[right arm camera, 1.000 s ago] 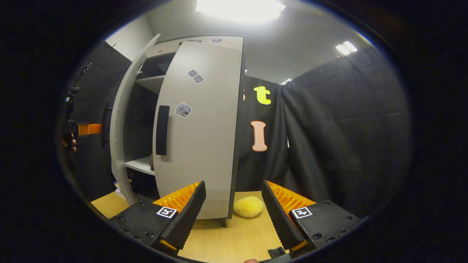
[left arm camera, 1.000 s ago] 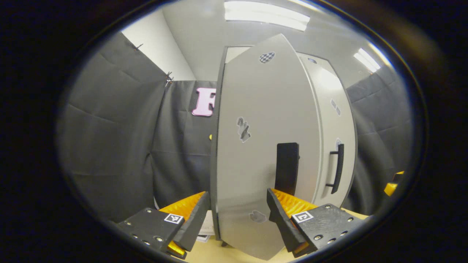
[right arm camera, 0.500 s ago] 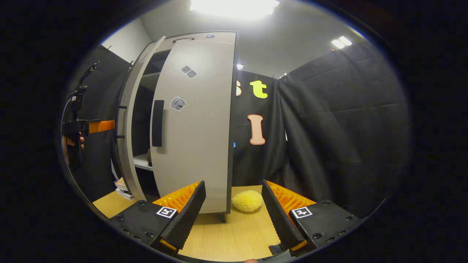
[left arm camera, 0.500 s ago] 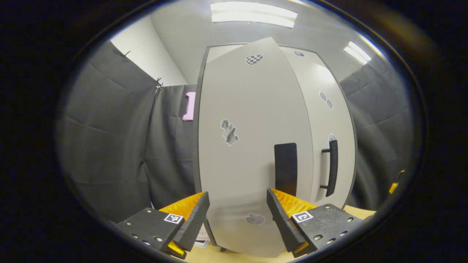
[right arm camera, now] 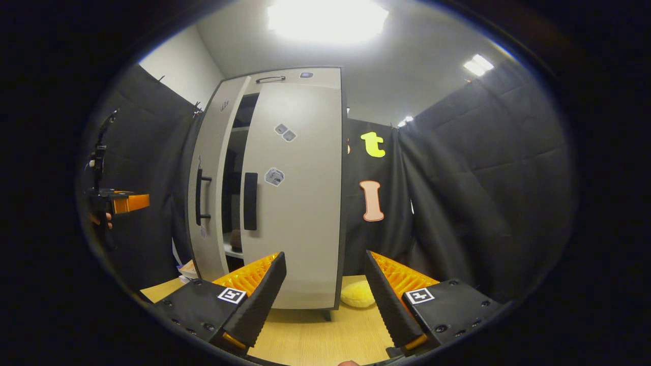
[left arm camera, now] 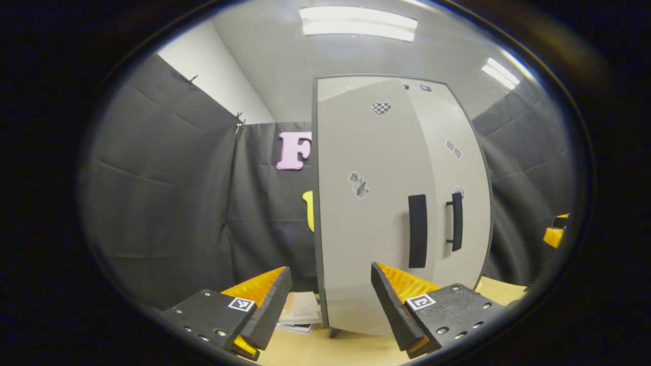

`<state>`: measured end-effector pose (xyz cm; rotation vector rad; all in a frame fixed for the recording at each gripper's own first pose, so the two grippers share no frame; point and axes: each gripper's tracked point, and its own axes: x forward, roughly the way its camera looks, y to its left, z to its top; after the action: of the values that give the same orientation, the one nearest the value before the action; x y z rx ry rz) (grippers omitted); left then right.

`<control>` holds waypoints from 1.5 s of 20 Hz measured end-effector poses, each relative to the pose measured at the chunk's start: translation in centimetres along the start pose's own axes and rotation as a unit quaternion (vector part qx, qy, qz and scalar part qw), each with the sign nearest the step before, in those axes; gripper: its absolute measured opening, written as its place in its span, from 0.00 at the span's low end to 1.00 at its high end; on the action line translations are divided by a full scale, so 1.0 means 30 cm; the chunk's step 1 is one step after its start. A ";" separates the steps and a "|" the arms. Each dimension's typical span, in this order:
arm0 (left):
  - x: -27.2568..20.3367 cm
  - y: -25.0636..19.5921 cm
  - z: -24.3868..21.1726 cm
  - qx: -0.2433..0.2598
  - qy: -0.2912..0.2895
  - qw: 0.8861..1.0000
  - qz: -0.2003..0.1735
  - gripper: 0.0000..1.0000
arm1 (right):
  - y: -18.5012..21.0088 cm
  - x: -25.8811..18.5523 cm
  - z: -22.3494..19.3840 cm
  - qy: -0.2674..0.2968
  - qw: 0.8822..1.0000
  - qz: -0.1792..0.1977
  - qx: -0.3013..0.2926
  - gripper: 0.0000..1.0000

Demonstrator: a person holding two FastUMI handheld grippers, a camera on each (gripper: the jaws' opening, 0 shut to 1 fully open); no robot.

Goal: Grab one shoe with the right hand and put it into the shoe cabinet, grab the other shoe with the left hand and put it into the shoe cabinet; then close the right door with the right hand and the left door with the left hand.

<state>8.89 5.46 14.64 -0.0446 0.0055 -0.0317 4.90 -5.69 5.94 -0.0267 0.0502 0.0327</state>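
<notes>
The left gripper (left arm camera: 325,300) hangs empty, jaws wide, before the left door (left arm camera: 366,213) of the shoe cabinet (right arm camera: 285,76). That door is nearly shut, though a dark gap remains beside the right door (right arm camera: 300,203), which looks closed. The right gripper (right arm camera: 325,300) is also wide and empty. A shoe (right arm camera: 235,239) sits on a shelf inside. Only the last push seems left.

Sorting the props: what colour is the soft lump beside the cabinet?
Pale yellow lump, clearest in the right gripper view.

Ceiling panel (right arm camera: 326,20) blows out in right gripper view. Strip lights (left arm camera: 358,23) bright overhead, cloth dim. Heavy fisheye bending at edges, focus sharp
</notes>
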 end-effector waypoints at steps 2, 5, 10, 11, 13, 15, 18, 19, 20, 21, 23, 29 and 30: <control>-0.064 0.046 0.007 0.001 0.001 1.000 0.007 0.99 | 0.023 -0.017 0.021 -0.008 1.000 0.008 0.005 0.98; -0.158 0.100 -0.001 0.005 0.007 1.000 0.015 0.99 | 0.050 -0.050 0.044 -0.016 1.000 0.015 0.003 0.97; -0.287 0.151 -0.016 0.006 0.016 1.000 0.020 0.99 | 0.055 -0.096 0.072 -0.030 0.999 0.015 -0.002 0.98; -0.308 0.161 -0.024 0.009 0.018 1.000 0.020 0.99 | 0.056 -0.102 0.072 -0.031 0.999 0.014 0.001 0.98; -0.344 0.182 -0.046 0.016 0.025 0.999 0.021 0.99 | 0.055 -0.117 0.081 -0.034 0.999 0.013 0.005 0.98; -0.366 0.202 -0.070 0.018 0.031 0.999 0.022 0.99 | 0.046 -0.134 0.086 -0.037 0.999 0.007 0.004 0.97; -0.392 0.223 -0.084 0.016 0.036 0.999 0.026 0.99 | 0.052 -0.137 0.090 -0.040 0.999 0.006 0.003 0.98; -0.398 0.231 -0.085 0.015 0.036 0.999 0.028 0.99 | 0.056 -0.137 0.093 -0.042 0.999 0.007 0.004 0.97; -0.402 0.238 -0.089 0.015 0.037 0.999 0.029 0.99 | 0.061 -0.143 0.093 -0.043 0.999 0.008 0.005 0.97; -0.409 0.246 -0.093 0.015 0.038 0.999 0.031 0.99 | 0.067 -0.146 0.094 -0.044 0.999 0.009 0.005 0.98; -0.413 0.265 -0.095 0.017 0.039 0.998 0.035 0.99 | 0.071 -0.147 0.100 -0.046 0.999 0.009 0.002 0.98; -0.423 0.299 -0.087 0.016 0.037 0.998 0.043 0.99 | 0.071 -0.151 0.117 -0.053 0.999 0.006 0.000 0.98; -0.419 0.298 -0.078 0.018 0.034 0.998 0.043 0.99 | 0.071 -0.151 0.119 -0.053 0.999 0.006 0.000 0.98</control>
<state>-3.41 14.68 11.95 -0.0079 0.0751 0.0519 0.48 -3.62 9.68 -0.0246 -0.0565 0.0459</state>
